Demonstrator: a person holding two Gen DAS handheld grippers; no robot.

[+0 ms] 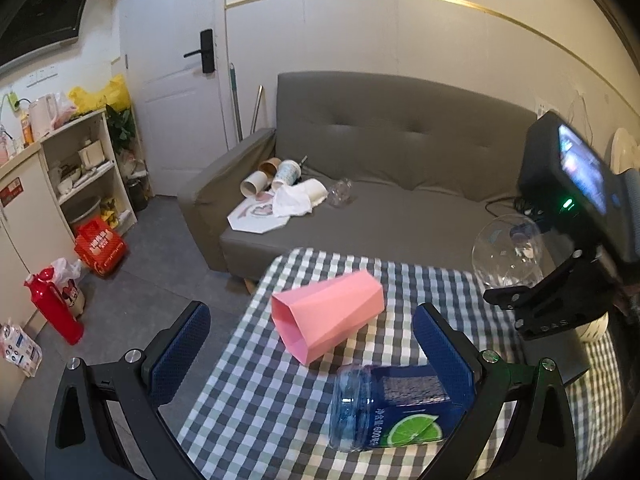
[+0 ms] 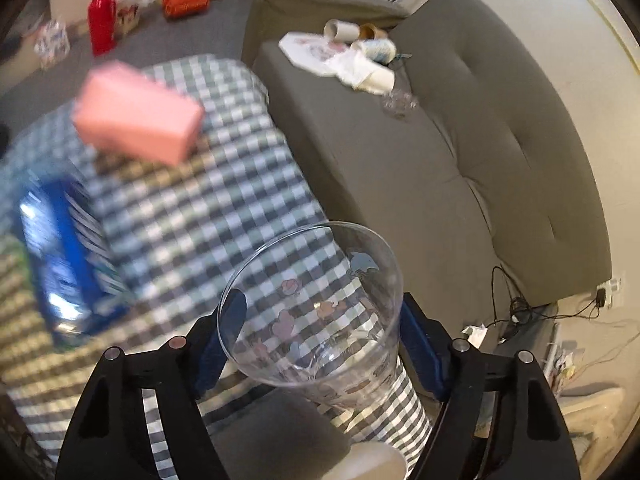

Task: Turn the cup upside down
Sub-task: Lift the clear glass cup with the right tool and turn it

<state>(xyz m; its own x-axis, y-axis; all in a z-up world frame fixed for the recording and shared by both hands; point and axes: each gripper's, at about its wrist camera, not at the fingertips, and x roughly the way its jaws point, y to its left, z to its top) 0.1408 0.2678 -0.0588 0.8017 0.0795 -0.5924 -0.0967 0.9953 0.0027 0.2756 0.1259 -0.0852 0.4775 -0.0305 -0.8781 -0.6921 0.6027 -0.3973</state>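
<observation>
Right now the right claw point(image 2: 316, 344) has the clear plastic cup point(image 2: 316, 312) clamped between its blue pads, lifted off the checkered tabletop point(image 2: 208, 200).

Its mouth tilts up and toward the grey sofa point(image 2: 460, 160), so it is not upside down yet. Meanwhile the left claw point(image 1: 312, 352) gapes wide with nothing in it, over a pink cup point(image 1: 328, 316) lying on its side and a blue bottle point(image 1: 392, 408) toppled just beside it.
</observation>
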